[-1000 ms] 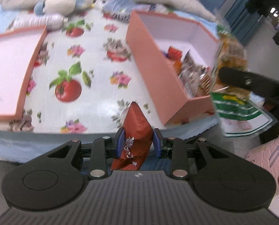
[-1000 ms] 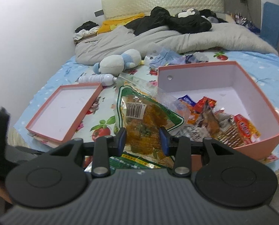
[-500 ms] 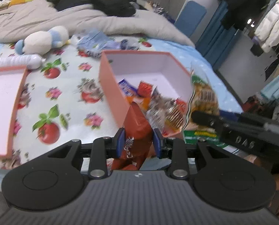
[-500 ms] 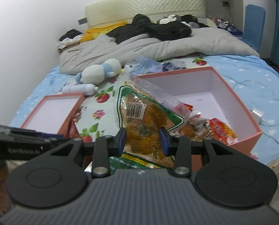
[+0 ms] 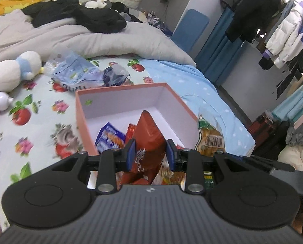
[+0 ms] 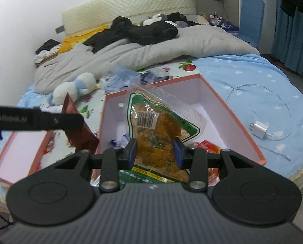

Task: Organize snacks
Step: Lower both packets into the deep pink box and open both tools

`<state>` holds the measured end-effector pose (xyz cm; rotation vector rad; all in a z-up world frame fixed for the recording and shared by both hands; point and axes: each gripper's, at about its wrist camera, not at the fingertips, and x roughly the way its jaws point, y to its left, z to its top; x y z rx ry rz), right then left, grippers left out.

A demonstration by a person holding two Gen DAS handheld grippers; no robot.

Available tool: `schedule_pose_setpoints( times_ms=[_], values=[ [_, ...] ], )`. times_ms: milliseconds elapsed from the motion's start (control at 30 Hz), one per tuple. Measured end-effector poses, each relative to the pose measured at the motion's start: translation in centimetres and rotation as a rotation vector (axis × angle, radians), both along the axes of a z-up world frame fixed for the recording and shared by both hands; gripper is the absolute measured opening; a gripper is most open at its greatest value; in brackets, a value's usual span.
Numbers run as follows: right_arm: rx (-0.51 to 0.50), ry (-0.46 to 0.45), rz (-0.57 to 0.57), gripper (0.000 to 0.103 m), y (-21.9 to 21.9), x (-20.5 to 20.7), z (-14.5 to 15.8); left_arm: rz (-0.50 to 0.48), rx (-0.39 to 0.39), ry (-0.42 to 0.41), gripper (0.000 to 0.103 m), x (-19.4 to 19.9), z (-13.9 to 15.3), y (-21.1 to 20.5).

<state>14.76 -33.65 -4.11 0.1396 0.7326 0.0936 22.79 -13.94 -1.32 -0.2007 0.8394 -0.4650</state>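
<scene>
My left gripper (image 5: 150,152) is shut on a red-brown snack packet (image 5: 149,140) and holds it over the near edge of the open pink box (image 5: 121,88). The box holds several snack packets, among them a blue one (image 5: 108,137). My right gripper (image 6: 154,152) is shut on a clear bag of orange snacks with green print (image 6: 157,126), held above the same box (image 6: 243,126). The bag also shows in the left wrist view (image 5: 210,136). The red-brown packet (image 6: 80,132) and the left gripper's finger (image 6: 35,120) show at the left of the right wrist view.
The pink box lid (image 6: 19,152) lies on the bed to the left. A white plush toy (image 5: 15,69), a crumpled blue plastic bag (image 5: 80,73), a grey duvet (image 6: 151,50) and a white charger with cable (image 6: 260,129) lie on the fruit-print sheet.
Both grippers have moved forward over the pink box with their packets. The left gripper has swung right, from the sheet to the box's near edge.
</scene>
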Motion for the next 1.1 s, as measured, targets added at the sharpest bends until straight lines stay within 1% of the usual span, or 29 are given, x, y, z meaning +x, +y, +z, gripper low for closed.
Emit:
schedule_pose_setpoints(
  times_ms=[133, 300, 500, 567, 633, 700, 733, 767, 800, 833, 867, 900, 933, 1000, 1100],
  values=[
    [-0.002, 0.012, -0.004, 0.041, -0.8, 3.1, -1.1, -0.012, 0.010, 0.013, 0.037, 4.4, -1.3, -1.3],
    [0.009, 0.033, -0.010, 0.043, -1.6, 7.1, -2.9, -0.002, 0.016, 0.055, 0.037, 9.2, -3.5, -2.2],
    [0.020, 0.066, -0.012, 0.043, -2.0, 10.1, -5.0, -0.006, 0.054, 0.088, 0.037, 12.7, -5.9, -3.3],
    [0.030, 0.075, -0.014, 0.045, -2.1, 10.4, -5.5, -0.016, 0.047, 0.097, 0.037, 13.2, -6.5, -3.4],
    [0.031, 0.085, -0.024, 0.048, -2.3, 10.6, -5.7, -0.015, 0.059, 0.104, 0.038, 13.5, -6.9, -3.6],
    [0.024, 0.092, -0.030, 0.049, -2.3, 10.6, -5.9, -0.004, 0.065, 0.106, 0.042, 13.6, -7.1, -3.6],
    [0.024, 0.093, -0.035, 0.052, -2.4, 10.5, -5.8, -0.001, 0.068, 0.099, 0.044, 13.4, -6.9, -3.5],
    [0.029, 0.093, -0.040, 0.058, -2.5, 10.4, -5.7, 0.002, 0.076, 0.084, 0.046, 13.2, -6.6, -3.4],
    [0.040, 0.090, -0.042, 0.059, -2.6, 10.1, -5.6, 0.005, 0.084, 0.072, 0.048, 12.9, -6.2, -3.4],
    [0.050, 0.086, -0.041, 0.057, -2.7, 10.0, -5.4, 0.009, 0.088, 0.064, 0.052, 12.7, -5.9, -3.2],
    [0.057, 0.085, -0.042, 0.061, -2.8, 9.8, -5.3, 0.011, 0.085, 0.055, 0.057, 12.3, -5.3, -3.1],
    [0.059, 0.084, -0.047, 0.065, -2.8, 9.5, -5.1, 0.015, 0.083, 0.044, 0.058, 12.1, -4.9, -2.8],
    [0.059, 0.082, -0.053, 0.072, -2.9, 9.4, -4.9, 0.019, 0.084, 0.036, 0.060, 11.8, -4.3, -2.6],
    [0.066, 0.067, -0.058, 0.074, -2.8, 8.6, -4.2, 0.024, 0.083, 0.011, 0.064, 10.9, -3.1, -2.2],
    [0.084, 0.030, -0.054, 0.074, -2.4, 7.4, -2.6, 0.026, 0.070, -0.025, 0.065, 9.2, -1.3, -1.6]
  ],
)
